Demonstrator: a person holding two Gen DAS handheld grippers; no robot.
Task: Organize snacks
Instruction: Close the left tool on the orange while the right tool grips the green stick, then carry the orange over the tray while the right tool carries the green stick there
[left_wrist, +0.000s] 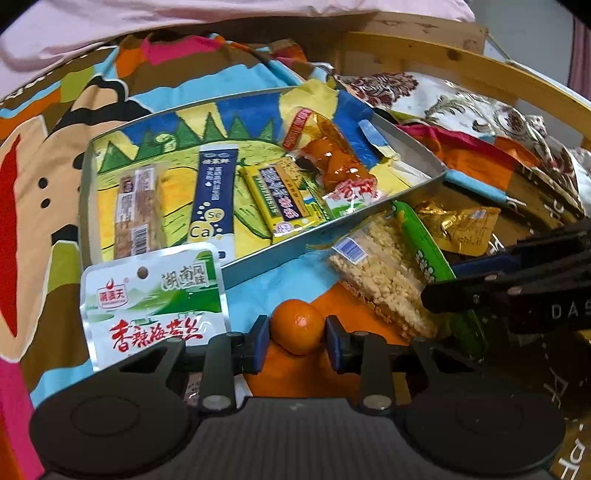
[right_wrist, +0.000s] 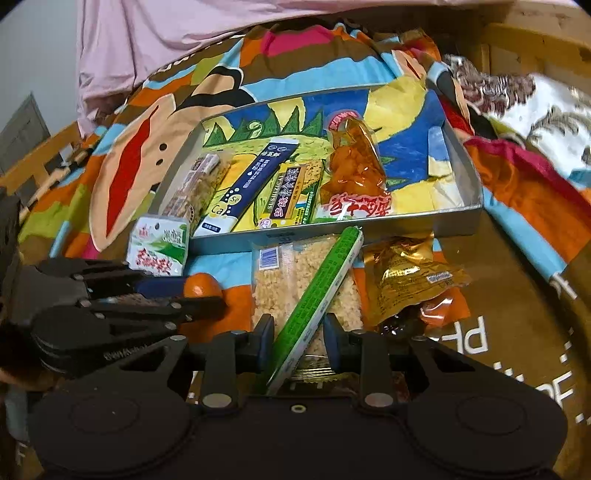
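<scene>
Orange mandarin (left_wrist: 297, 325) sits between left gripper (left_wrist: 297, 341) fingers, apart; right gripper (right_wrist: 300, 345) fingers, apart, straddle the slanting green stick (right_wrist: 319, 293).

4 snack packets lie in the tray (right_wrist: 458, 221); the mandarin (left_wrist: 297, 326) sits before it.

Green stick pack (right_wrist: 317, 295) slanting across the crumbly snack bag (right_wrist: 280, 284), its near end between the parted jaws of the right gripper (right_wrist: 298, 345).
</scene>
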